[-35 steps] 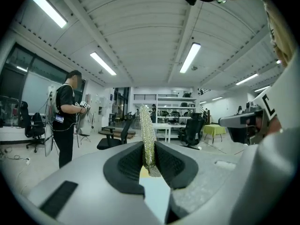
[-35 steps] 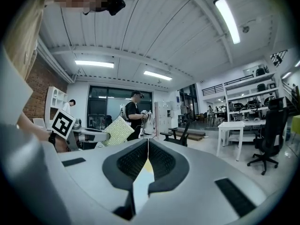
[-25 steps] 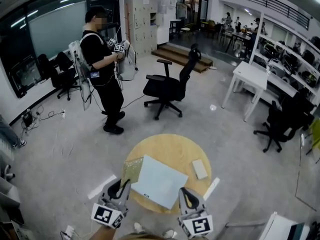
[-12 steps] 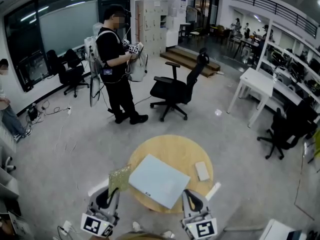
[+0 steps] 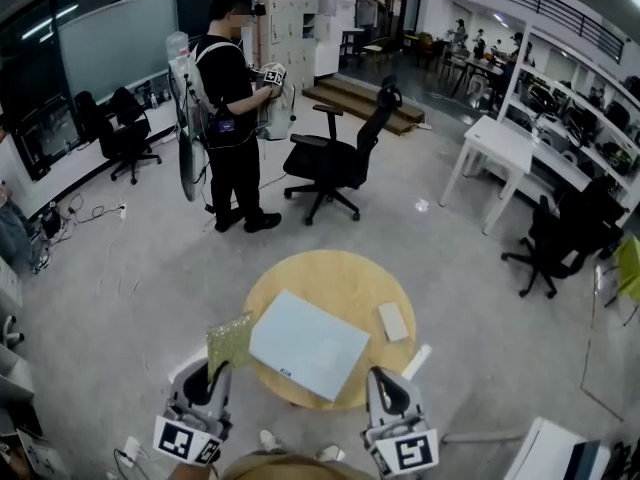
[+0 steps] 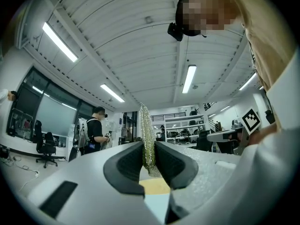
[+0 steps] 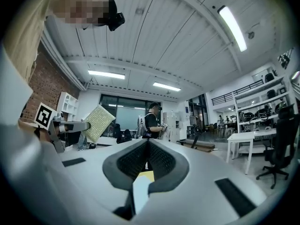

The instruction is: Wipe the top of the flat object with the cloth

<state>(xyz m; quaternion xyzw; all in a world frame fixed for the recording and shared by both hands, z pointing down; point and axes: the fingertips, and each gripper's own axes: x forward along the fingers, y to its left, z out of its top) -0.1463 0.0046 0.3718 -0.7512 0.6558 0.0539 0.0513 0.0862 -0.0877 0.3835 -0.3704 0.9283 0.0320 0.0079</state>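
A pale blue flat panel [image 5: 310,344] lies on the round wooden table [image 5: 340,280], toward its near edge. My left gripper [image 5: 216,372] is shut on a yellow-green textured cloth [image 5: 230,341], which it holds upright off the table's left rim. In the left gripper view the cloth [image 6: 147,139] stands pinched between the dark pads [image 6: 129,162]. My right gripper [image 5: 381,378] is shut with nothing in it, just off the table's near right edge. From the right gripper view I see the cloth [image 7: 98,123] to the left and the panel [image 7: 140,191] below the jaws.
A small beige block [image 5: 392,321] lies on the table's right side, and a white strip [image 5: 417,360] sticks out past its rim. A person [image 5: 232,108] with grippers stands beyond the table, next to a black office chair [image 5: 335,163]. A white desk [image 5: 500,148] and another chair [image 5: 555,243] stand to the right.
My left gripper has drawn back off the table's left edge with the cloth in it. The right gripper stayed shut near the front rim. The standing person shifted on the floor.
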